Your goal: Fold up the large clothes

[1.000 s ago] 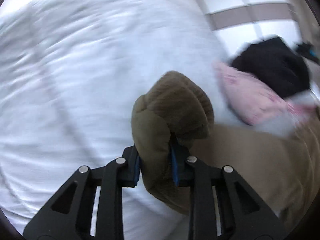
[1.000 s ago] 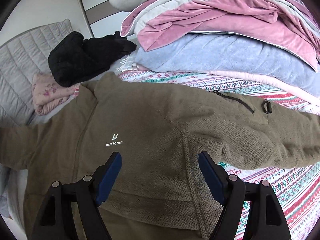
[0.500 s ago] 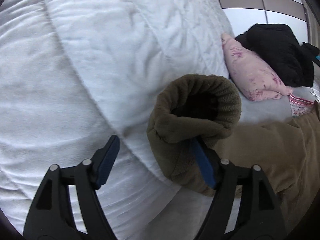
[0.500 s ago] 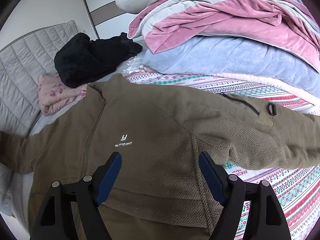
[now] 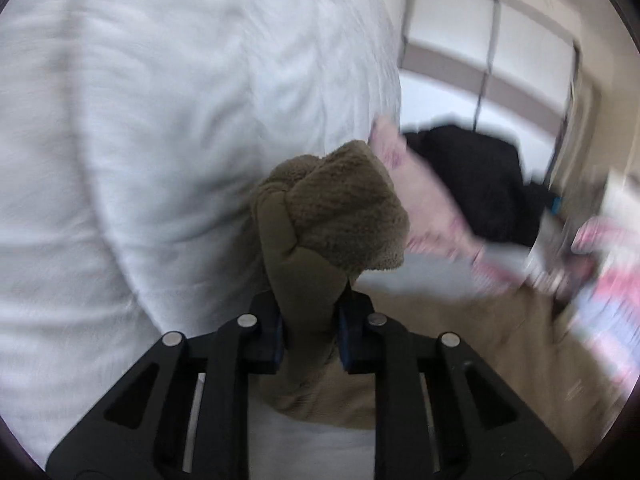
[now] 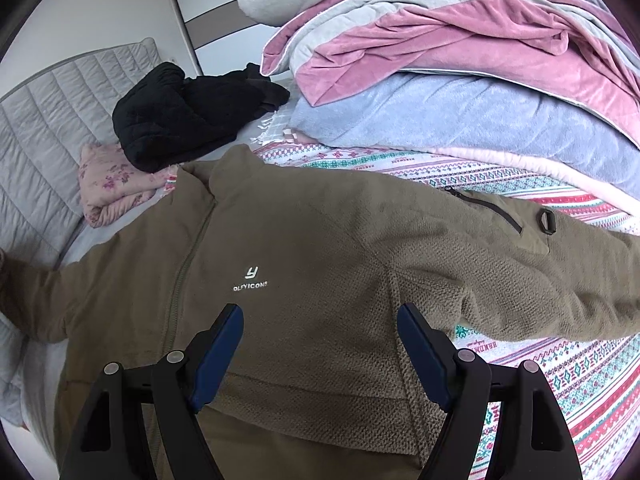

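Observation:
An olive-brown fleece jacket [image 6: 320,264] lies spread front-up on the bed, sleeves out to both sides. My left gripper [image 5: 310,328] is shut on the cuff of its sleeve [image 5: 336,220], which bunches up above the fingers beside a white quilted headboard [image 5: 160,120]. My right gripper [image 6: 320,344] is open and empty, hovering over the jacket's lower chest below the white logo [image 6: 250,280]. The other sleeve [image 6: 560,280], with a zip pocket, stretches to the right.
A black garment [image 6: 180,116] and a folded pink floral cloth [image 6: 108,180] lie near the jacket's collar. A tall pile of pink, grey and lavender blankets [image 6: 460,72] stands at the back right. A patterned striped bedspread [image 6: 560,380] lies under the jacket.
My left gripper was shut on the cuff, opened half a second ago, and is now shut on it again. The left view now swings and blurs. The right gripper stays open and drifts slightly.

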A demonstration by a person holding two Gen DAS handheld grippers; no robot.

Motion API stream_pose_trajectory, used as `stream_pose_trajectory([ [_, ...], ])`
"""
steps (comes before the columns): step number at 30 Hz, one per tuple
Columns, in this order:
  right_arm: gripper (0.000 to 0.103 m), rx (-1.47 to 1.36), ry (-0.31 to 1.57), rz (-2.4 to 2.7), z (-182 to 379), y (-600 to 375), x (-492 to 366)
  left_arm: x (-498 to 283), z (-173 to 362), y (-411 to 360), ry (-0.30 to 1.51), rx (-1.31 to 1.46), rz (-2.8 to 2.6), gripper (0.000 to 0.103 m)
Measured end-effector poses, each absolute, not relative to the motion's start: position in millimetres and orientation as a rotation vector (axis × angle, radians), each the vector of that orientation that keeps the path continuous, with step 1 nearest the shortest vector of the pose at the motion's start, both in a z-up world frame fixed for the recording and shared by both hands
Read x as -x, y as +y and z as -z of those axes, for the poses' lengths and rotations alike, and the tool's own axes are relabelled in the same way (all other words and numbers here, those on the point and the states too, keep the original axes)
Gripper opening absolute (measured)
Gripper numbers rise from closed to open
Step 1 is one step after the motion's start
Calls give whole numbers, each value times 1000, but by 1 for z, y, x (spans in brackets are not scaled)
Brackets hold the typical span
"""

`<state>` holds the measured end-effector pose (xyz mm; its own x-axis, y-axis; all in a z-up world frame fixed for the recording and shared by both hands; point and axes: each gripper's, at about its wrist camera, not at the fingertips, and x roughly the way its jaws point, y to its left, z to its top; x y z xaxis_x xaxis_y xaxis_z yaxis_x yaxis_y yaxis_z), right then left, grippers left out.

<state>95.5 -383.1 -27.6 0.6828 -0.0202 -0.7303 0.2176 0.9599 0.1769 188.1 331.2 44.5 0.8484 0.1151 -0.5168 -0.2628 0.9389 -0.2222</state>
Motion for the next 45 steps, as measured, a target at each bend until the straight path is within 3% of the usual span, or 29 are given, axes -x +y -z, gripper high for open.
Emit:
stream_pose_trajectory([
  [6,80,-288,790,117,21,-387,-91,-117,-77,340,374,562,-360,22],
  [9,80,-301,773,105,16,-388,-86,-103,-54,367,375,713,-520,26],
  [14,80,-321,745,103,10,-396,-78,-107,8,374,542,645,-748,55],
  [19,80,-336,753,127,7,-410,-70,-103,41,361,689,712,-676,66],
  [23,80,-351,724,147,-7,-423,-58,-76,27,330,653,722,-543,79],
  [31,81,-365,726,185,-9,-438,-48,-85,12,250,592,501,-282,91],
  [40,81,-358,738,285,1,-489,-32,-134,50,159,766,481,-24,92],
  [45,81,-468,735,359,4,-550,-4,-135,62,102,701,447,182,93],
])
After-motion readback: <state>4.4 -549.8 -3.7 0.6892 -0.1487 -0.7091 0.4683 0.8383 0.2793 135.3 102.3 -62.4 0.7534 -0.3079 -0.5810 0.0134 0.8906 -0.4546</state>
